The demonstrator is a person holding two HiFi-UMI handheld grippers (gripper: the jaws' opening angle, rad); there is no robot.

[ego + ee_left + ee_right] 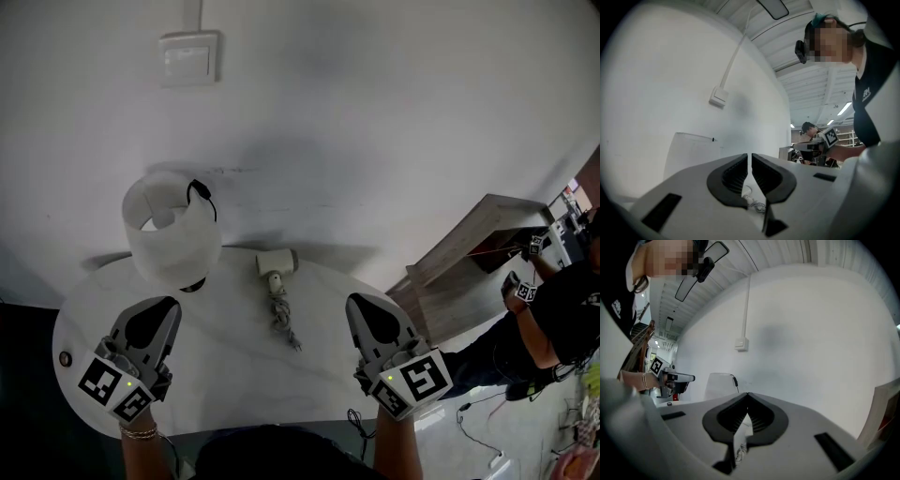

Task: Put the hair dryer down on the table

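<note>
- Noted a small dark round thing point(65, 358) at the left rim of the table point(225, 380), well apart from everything else.
- Found the left tongs point(172, 302) at the near left, above the table, drawn together to a thin slit with nothing between them.
- Saw a white open-topped cylinder point(173, 239) standing at the far left of the table, with a black clip point(200, 195) on its far rim. Made out only white inside, so could not tell whether it held anything.
- Judged that cylinder a hazard. It looked light, and a wide sweep of the left tongs toward the far side could tip it onto whatever lay to its right.
- Found the hair dryer point(277, 264) lying on the table at the far middle, near the cylinder's right side but apart from it, and free of both tongs. Judged the put-down done as things lay.
- Saw its cord point(281, 319) bunched in loops on the near side of the dryer, between the two tongs. Judged this the main risk, since a tip passing low across the middle could catch a loop and drag the dryer toward the near edge.
- Found the right tongs point(354, 300) at the near right, closed tip to tip and empty.
- Noted a wooden cabinet point(469, 262) and another person point(562, 319) off to the right of the table, taking no part in this.
</note>
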